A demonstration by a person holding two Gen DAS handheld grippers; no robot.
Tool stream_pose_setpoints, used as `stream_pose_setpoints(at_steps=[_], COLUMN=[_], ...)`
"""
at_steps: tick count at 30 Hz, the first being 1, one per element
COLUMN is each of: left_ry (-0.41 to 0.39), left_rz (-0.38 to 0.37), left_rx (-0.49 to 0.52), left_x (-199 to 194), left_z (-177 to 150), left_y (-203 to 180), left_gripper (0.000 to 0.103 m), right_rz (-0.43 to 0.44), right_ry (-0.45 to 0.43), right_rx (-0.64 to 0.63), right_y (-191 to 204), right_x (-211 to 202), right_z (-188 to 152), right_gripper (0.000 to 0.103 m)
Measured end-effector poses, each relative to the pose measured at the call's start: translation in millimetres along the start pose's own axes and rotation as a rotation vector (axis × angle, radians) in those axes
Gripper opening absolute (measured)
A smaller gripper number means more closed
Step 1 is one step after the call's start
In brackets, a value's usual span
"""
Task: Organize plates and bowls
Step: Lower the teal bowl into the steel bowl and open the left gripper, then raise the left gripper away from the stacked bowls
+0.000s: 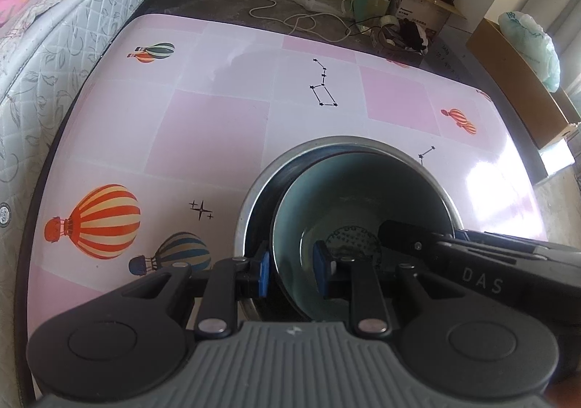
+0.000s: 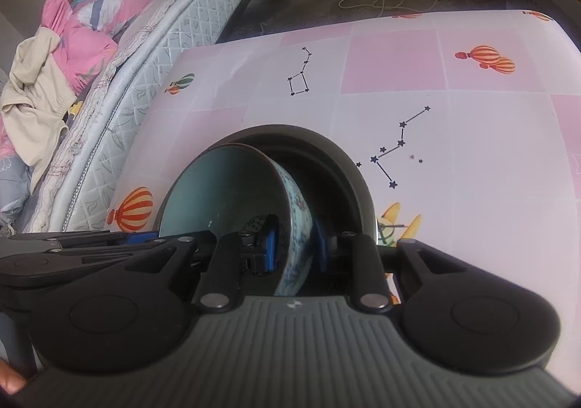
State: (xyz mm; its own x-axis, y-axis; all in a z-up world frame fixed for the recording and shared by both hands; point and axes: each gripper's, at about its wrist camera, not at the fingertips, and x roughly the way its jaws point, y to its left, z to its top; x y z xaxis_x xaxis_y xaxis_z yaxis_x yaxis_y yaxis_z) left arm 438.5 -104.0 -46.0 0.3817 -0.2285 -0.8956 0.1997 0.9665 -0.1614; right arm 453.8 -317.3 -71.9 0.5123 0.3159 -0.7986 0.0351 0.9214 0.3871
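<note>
On the pink patterned table [image 1: 218, 124], a teal ceramic bowl [image 1: 348, 197] sits tilted inside a larger metal bowl [image 1: 250, 197]. Left gripper [image 1: 290, 271]: blue pads straddle the teal bowl's near wall, one outside, one inside, pinching it. Right gripper [image 2: 296, 244]: pads likewise clamp the opposite wall of the same bowl.

- The ceramic bowl's [image 1: 337, 204] near rim was hidden behind the left tongs [image 1: 290, 271]
- The steel bowl's [image 2: 348, 168] base was out of sight
- Box lettering [image 1: 410, 10] was too small to read
</note>
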Motion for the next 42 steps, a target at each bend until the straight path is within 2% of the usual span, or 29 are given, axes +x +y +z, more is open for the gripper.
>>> stream_pose_setpoints(at_steps=[6, 8, 12, 13, 14, 16, 24, 30, 34, 42], left_ry=[-0.021, -0.040, -0.069, -0.075, -0.082, -0.095, -0.162, -0.224, -0.259, -0.290], left_rz=[-0.018, -0.021, -0.022, -0.023, -0.026, -0.032, -0.047, -0.046, -0.042, -0.046], left_rx=[0.012, 0.016, 0.022, 0.020, 0.018, 0.014, 0.006, 0.024, 0.051, 0.026], left_x=[-7, -13, -27, -30, -34, -42, -93, -142, -172, -207], left_z=[1, 1, -1, -2, -3, -5, -27, -69, -108, -194], left_y=[-1, -2, -1, -1, 0, 2, 15, 27, 31, 49], left_gripper=[0.025, 0.029, 0.037, 0.038, 0.039, 0.044, 0.062, 0.077, 0.084, 0.086], right_rz=[-0.015, -0.033, -0.033, -0.032, -0.032, -0.036, 0.000, 0.058, 0.070, 0.098], right_ry=[-0.002, -0.010, -0.014, -0.015, -0.021, -0.042, -0.117, -0.199, -0.237, -0.276], right_rx=[-0.026, -0.047, -0.043, -0.043, -0.044, -0.048, -0.031, -0.035, -0.026, 0.046], right_y=[3, 5, 5, 6, 6, 7, 11, 12, 5, -9], right_x=[1, 0, -6, -8, -10, -17, -66, -136, -182, -244], right_z=[3, 3, 4, 4, 4, 5, 2, -36, -77, -177], right_gripper=[0.024, 0.028, 0.031, 0.033, 0.041, 0.048, 0.049, 0.052, 0.054, 0.054])
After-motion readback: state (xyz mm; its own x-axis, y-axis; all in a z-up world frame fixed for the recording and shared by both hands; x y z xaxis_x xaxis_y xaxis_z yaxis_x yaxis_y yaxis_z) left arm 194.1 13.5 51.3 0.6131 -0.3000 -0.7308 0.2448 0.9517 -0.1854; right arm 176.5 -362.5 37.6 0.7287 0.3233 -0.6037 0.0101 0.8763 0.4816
